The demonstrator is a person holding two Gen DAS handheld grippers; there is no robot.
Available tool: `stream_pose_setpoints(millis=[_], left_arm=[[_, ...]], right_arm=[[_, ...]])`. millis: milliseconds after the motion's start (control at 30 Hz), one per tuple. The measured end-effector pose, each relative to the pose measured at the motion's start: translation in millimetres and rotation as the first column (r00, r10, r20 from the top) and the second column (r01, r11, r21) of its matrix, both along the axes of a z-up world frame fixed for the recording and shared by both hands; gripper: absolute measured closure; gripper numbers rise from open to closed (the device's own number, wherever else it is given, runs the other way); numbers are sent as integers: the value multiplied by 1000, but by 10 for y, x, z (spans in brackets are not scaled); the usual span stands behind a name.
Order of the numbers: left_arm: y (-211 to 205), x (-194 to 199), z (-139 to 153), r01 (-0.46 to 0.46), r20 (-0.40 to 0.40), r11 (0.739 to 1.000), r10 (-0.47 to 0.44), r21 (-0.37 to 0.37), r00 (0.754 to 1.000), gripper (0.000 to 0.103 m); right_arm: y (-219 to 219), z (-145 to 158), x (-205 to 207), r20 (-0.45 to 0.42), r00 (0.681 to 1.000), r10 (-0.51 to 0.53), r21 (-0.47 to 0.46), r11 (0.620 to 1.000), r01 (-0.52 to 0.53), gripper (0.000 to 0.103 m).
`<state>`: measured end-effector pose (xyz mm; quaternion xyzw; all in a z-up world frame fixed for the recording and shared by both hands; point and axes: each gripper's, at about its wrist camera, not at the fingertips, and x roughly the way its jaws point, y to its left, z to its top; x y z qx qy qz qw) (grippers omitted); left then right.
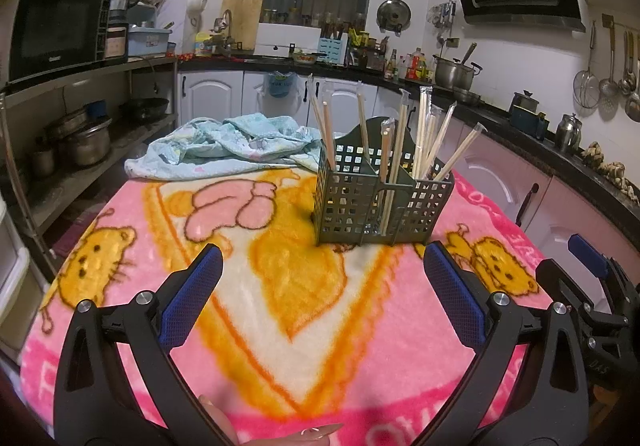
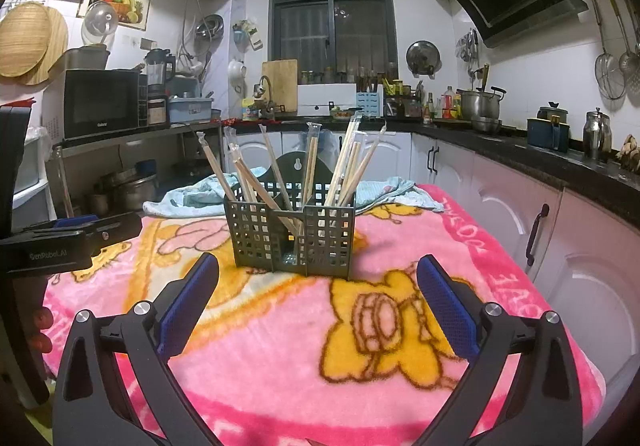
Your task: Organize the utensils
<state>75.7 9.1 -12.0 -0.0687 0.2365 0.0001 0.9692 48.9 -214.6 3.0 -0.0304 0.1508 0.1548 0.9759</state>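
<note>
A dark green perforated utensil holder (image 1: 382, 202) stands on the pink cartoon blanket (image 1: 280, 286); it also shows in the right wrist view (image 2: 290, 236). Several wrapped wooden chopsticks (image 1: 424, 138) stand upright and leaning in its compartments, and they also show in the right wrist view (image 2: 348, 170). My left gripper (image 1: 322, 266) is open and empty, just short of the holder. My right gripper (image 2: 318, 278) is open and empty, also just in front of the holder. The right gripper shows at the right edge of the left wrist view (image 1: 588, 266); the left gripper's body shows at the left of the right wrist view (image 2: 60, 238).
A crumpled light blue cloth (image 1: 224, 144) lies on the table behind the holder. Kitchen counters (image 2: 520, 150) with pots and bottles run along the back and right. A shelf with a microwave (image 1: 56, 32) stands at the left.
</note>
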Motion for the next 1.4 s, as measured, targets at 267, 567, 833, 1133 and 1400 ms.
stream_pose_setpoints(millis=[267, 567, 833, 1133, 1400], left_arm=[[-4, -14, 7, -1, 0, 1000, 1, 1, 1000, 11], [-30, -2, 33, -1, 6, 1000, 1, 1, 1000, 11], [-26, -15, 28, -2, 6, 1000, 2, 1, 1000, 11], [-36, -13, 36, 0, 4, 1000, 0, 1, 1000, 11], [-35, -28, 38, -2, 4, 1000, 2, 5, 1000, 11]], right_arm=[[10, 1, -9, 0, 1000, 1, 1, 1000, -1, 6], [7, 4, -2, 0, 1000, 0, 1, 1000, 0, 6], [8, -6, -8, 2, 1000, 0, 1, 1000, 0, 6], [10, 7, -12, 2, 1000, -1, 0, 1000, 1, 6], [16, 25, -16, 4, 1000, 1, 3, 1000, -1, 6]])
